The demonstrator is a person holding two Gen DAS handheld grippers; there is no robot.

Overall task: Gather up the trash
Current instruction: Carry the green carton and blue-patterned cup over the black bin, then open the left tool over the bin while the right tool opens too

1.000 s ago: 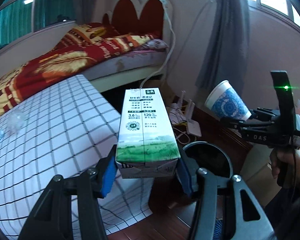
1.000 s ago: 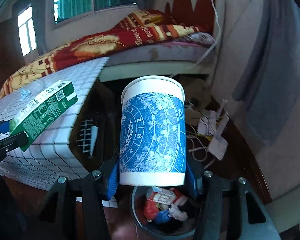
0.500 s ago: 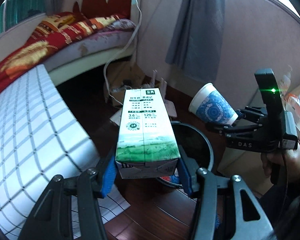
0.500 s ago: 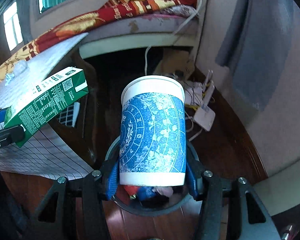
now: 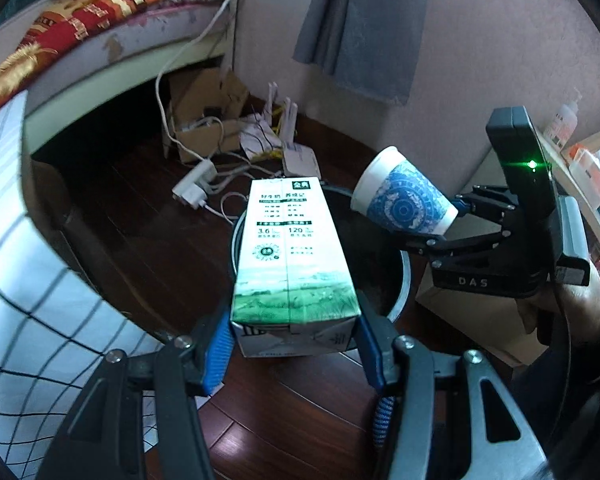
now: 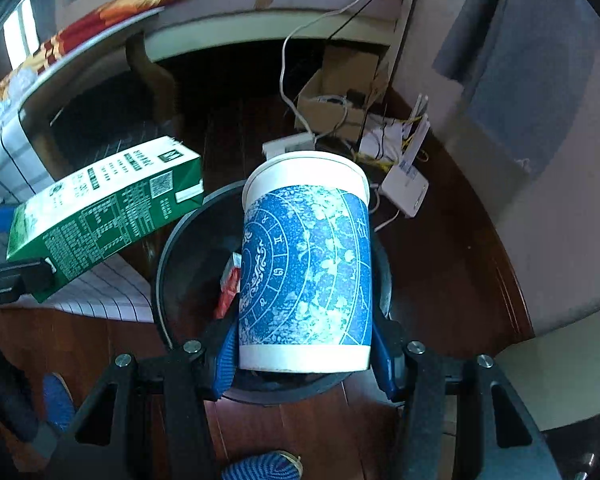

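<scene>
Holding the carton [image 5: 292, 256] in my left tongs [image 5: 296, 340] and the cup [image 6: 306, 276] in my right tongs [image 6: 304, 356], both above the bin [image 6: 168, 264], I judge the next move is to open them.

Both grippers: black linkage arms, silver screws, 2 blue ribbed pads [image 5: 219, 354] inside the jaws; right gripper [image 5: 456, 220] marked "DAS", green light behind.

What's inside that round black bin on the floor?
In the right wrist view, red and white wrappers show inside the black bin. The paper cup held above hides the rest, and in the left wrist view the milk carton covers much of the opening.
</scene>
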